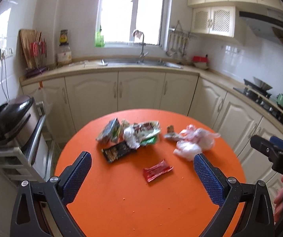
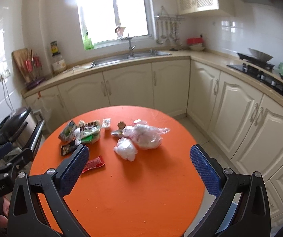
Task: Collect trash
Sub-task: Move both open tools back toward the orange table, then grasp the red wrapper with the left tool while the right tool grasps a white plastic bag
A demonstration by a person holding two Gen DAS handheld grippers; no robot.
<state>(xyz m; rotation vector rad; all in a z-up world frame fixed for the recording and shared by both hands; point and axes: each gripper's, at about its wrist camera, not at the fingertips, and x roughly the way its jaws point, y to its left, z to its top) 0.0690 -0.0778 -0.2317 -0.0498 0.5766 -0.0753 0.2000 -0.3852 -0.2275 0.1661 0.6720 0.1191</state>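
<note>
Matt orange counter (image 1: 141,197) carries a glossy red foil wrapper (image 1: 157,170) and crinkled clear plastic bags (image 1: 194,140). Gripper pads (image 1: 78,175) show rough blue rubbery texture on matt black plastic; glossy white tiles (image 2: 260,33) behind.

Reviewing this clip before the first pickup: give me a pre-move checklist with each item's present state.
1. Left gripper open, holding nothing: ok.
2. Right gripper open, holding nothing: ok.
3. Red wrapper lies apart from other trash, nearest the left gripper: ok.
4. White plastic bags on the orange table, unobstructed: ok.
5. Wrapper pile overlapping, single pieces hard to isolate: not ok.
6. Trash bin location: cannot tell.
</note>
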